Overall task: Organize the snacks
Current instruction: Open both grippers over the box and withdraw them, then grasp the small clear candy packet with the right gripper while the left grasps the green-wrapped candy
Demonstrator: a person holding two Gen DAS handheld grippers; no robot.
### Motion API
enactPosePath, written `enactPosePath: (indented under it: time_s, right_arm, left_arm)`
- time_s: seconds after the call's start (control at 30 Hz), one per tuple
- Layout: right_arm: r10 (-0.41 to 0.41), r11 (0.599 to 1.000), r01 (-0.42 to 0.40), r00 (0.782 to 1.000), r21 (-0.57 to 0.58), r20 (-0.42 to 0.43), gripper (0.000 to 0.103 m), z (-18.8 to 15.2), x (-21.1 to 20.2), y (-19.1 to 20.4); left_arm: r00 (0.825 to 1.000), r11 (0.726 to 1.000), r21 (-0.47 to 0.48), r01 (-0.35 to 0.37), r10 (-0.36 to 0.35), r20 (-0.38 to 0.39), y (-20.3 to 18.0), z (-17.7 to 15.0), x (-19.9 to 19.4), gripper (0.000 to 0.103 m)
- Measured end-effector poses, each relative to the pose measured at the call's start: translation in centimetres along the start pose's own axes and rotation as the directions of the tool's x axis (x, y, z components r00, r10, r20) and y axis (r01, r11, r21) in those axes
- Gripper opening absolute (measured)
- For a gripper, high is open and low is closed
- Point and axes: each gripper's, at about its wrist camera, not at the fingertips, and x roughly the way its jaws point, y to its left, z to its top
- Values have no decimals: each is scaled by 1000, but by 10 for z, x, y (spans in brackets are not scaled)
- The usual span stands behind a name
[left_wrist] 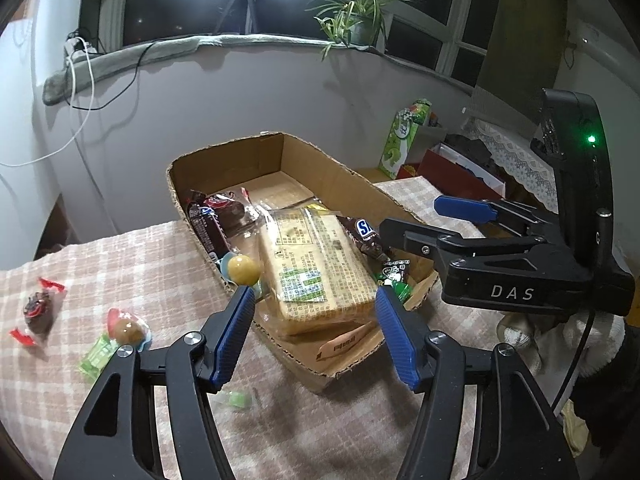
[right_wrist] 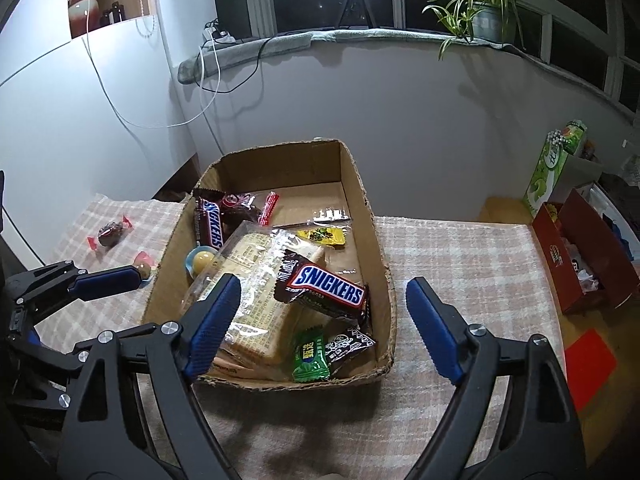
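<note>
An open cardboard box point(left_wrist: 224, 160) point(right_wrist: 280, 160) sits on the checked cloth with a cracker pack point(left_wrist: 316, 256) point(right_wrist: 260, 276), two Snickers bars point(right_wrist: 326, 286) point(right_wrist: 208, 224), a yellow ball candy point(left_wrist: 243, 269) and small sweets inside. My left gripper point(left_wrist: 314, 300) hangs open over the box's near end, nothing between its blue pads. My right gripper point(right_wrist: 323, 284) stands wide open above the box, also without anything in it. Loose on the cloth left of the box lie a red-wrapped dark candy point(left_wrist: 38, 310), a pink jelly candy point(left_wrist: 128, 328) and a green candy point(left_wrist: 96, 356).
A small green sweet point(left_wrist: 236, 400) lies under my left gripper. Right of the table are a green carton point(right_wrist: 548, 176) and a red box point(right_wrist: 580, 256). A white wall and a sill with a potted plant point(right_wrist: 484, 12) rise behind the box.
</note>
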Motion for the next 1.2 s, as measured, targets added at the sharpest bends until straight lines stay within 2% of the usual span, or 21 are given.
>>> enactPosePath:
  time_s: [0.23,0.6,0.87,1.0,1.2]
  right_arm:
    - [20,999,-21,1000,36,22,87,-3,-15,4]
    - [114,992,-115,993,54,28,87,-21,-32,31]
    - [244,970,-244,970,-12,-3,87,-39,-42,75]
    - [271,961,-271,962,-61,-21,87,-47,-43,102]
    - [300,950,-304,952,-73,-63,87,-56,-26,128]
  left_arm:
    - [1000,1000,-12,-2,2,17,5,-2,-13,63]
    - [999,995,-98,-32,36,36,47,-16,-42,63]
    - [993,979,-178,-103,111,40,98,-34,-70,63]
    - [988,967,-218,-129,145,54,122,-38,-84,63]
    - [978,953,-246,-177,199,64,153,-45,-104,63]
